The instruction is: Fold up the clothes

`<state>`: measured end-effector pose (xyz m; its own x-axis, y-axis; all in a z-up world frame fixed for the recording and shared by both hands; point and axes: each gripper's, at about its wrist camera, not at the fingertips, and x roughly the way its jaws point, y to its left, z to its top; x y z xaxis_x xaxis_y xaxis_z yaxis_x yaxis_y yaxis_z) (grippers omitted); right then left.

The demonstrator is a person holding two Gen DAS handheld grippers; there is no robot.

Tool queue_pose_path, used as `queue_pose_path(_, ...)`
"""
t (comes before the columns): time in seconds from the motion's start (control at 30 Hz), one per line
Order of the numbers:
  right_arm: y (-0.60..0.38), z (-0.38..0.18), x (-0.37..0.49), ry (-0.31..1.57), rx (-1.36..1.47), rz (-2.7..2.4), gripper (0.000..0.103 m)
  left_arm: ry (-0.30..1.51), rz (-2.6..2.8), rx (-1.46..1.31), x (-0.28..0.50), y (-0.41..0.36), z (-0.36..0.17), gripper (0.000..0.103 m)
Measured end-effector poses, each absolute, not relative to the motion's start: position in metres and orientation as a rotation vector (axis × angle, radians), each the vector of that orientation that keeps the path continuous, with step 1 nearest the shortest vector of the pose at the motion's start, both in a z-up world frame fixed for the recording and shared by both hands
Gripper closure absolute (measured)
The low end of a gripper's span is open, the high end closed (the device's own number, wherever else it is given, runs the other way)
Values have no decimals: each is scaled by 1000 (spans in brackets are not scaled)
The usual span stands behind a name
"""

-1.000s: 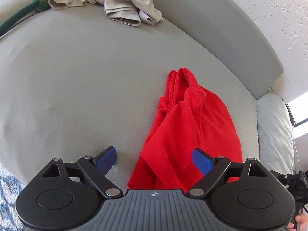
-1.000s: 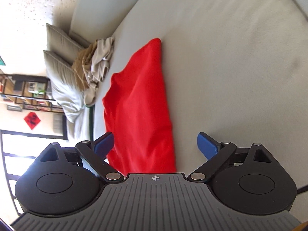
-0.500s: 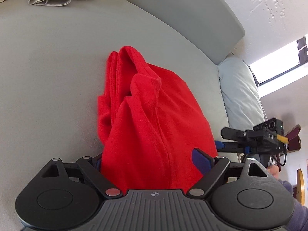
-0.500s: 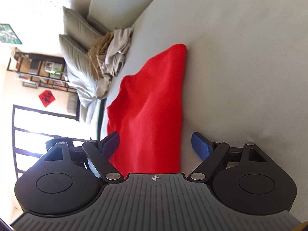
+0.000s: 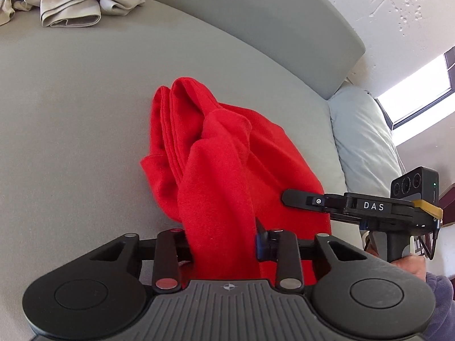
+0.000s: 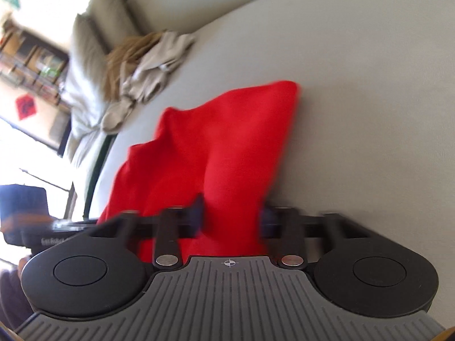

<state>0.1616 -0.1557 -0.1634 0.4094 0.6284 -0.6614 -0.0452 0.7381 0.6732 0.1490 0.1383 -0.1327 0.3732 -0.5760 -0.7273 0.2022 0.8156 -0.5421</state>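
A red garment (image 5: 221, 170) lies bunched on the grey sofa seat (image 5: 71, 130). My left gripper (image 5: 221, 241) is shut on its near edge, with the cloth pinched between the blue pads. In the right wrist view the same red garment (image 6: 227, 147) rises in a ridge, and my right gripper (image 6: 230, 216) is shut on its near end. That view is blurred. My right gripper also shows in the left wrist view (image 5: 352, 207), at the garment's right side.
A pile of beige clothes (image 5: 74, 2) lies at the far end of the seat, also in the right wrist view (image 6: 148, 68). The grey backrest (image 5: 256, 20) runs behind. A pale cushion (image 5: 364, 142) sits at the right end.
Both grippers went from open, over the garment's edges, to shut on the red cloth. The cloth is now drawn up between the fingers.
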Motion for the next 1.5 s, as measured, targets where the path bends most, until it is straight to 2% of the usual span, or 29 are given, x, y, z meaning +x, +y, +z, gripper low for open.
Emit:
queue_pose_path(0.17,-166,-102,108,956,517,375,82,1049,-575,-314,123,100,-93,75)
queue_pose_path(0.4,-241,-26,2,886,554,130,82,1044,-830,-217,78,8,-48,75)
queue_pose_path(0.67,-366,16,-104,803,618,-214,82,1070,-1085,-197,55,-150,-44,75)
queue_pose_path(0.87,-448,61,-120,618,487,-321,82,895,-1166,-265,49,-232,-26,74)
queue_pose_path(0.93,-472,65,-120,568,454,-316,81,891,-1147,-275,53,-250,-35,71)
queue_pose_path(0.97,-485,57,-116,568,467,-312,78,964,-1102,-278,60,-258,-51,64)
queue_pose_path(1.0,-500,47,-111,572,485,-310,70,1060,-1043,-278,70,-267,-70,58)
queue_pose_path(1.03,-515,30,-103,624,525,-337,61,1133,-981,-267,76,-273,-87,59)
queue_pose_path(1.07,-531,10,-94,694,574,-375,44,1191,-919,-250,81,-277,-102,65)
queue_pose_path(1.13,-558,-29,-80,844,679,-436,43,1253,-845,-244,86,-280,-123,60)
queue_pose_path(1.23,-569,-55,-99,859,762,-360,41,1184,-898,-190,73,-274,-112,59)
queue_pose_path(1.3,-569,-62,-118,843,769,-319,24,1139,-919,-115,63,-272,-107,58)
queue_pose_path(1.37,-567,-67,-134,836,760,-283,23,1115,-920,-53,56,-272,-106,57)
queue_pose_path(1.43,-559,-71,-147,836,717,-258,28,1071,-913,18,46,-275,-105,64)
queue_pose_path(1.47,-555,-73,-153,836,695,-245,49,1046,-905,50,43,-278,-103,83)
queue_pose_path(1.5,-551,-73,-156,850,669,-251,88,1035,-892,61,40,-278,-100,83)
